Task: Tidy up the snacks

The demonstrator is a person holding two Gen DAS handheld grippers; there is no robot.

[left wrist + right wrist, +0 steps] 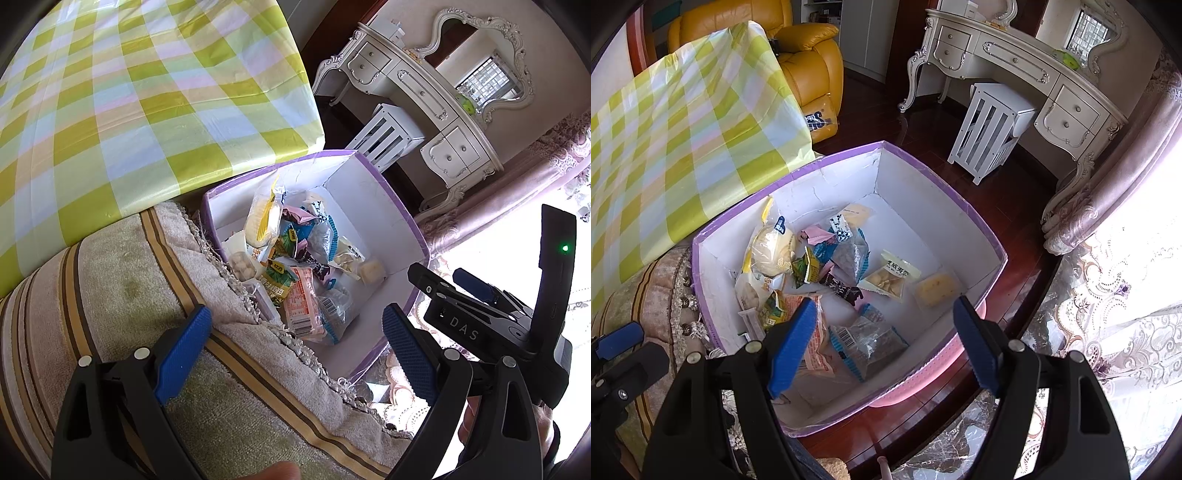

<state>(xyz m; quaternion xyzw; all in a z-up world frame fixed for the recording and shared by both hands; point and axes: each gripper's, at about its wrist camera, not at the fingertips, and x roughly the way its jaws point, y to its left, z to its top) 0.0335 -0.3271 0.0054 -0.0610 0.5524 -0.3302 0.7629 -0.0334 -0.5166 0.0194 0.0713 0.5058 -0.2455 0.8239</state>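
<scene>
A purple-rimmed white box [964, 236] sits on the floor beside a towel-covered seat and also shows in the left wrist view [384, 229]. It holds several wrapped snacks: a yellow bun pack [772, 251], a pink packet [816, 339], a clear biscuit pack [886, 280] and a yellow cake piece [938, 291]. My right gripper [886, 343] is open and empty above the box's near side. My left gripper [299, 350] is open and empty, over the seat edge and the box's near corner. The right gripper shows in the left wrist view [454, 284].
A table with a green checked cloth [129, 110] stands beside the box. A striped towel [129, 314] covers the seat. A white dressing table [1034, 74], white stool [990, 125], yellow armchair [809, 59] and lace curtain [1126, 295] stand around on dark wood floor.
</scene>
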